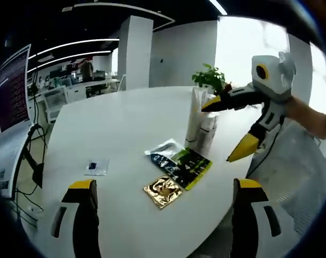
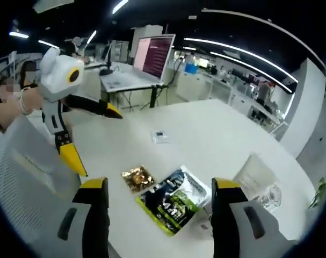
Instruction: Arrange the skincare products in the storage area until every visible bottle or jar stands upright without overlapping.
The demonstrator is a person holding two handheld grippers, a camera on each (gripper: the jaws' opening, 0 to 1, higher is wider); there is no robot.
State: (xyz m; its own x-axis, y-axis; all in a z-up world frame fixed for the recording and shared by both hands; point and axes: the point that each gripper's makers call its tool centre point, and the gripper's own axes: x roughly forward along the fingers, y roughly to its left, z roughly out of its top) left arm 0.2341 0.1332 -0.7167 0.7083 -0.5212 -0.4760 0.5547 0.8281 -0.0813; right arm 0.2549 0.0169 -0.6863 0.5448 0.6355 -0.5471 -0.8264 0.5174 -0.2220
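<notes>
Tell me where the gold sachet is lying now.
In the left gripper view the gold sachet lies flat on the white table, beside the dark green packet.

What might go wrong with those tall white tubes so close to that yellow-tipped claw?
The right claw is open right beside the upright white tubes, which stand close together; a careless nudge could tip one and topple its neighbour. The tubes also stand near the table edge, so a fallen one might roll off. The flat sachets overlap each other beside the tubes and could be dragged along.
</notes>
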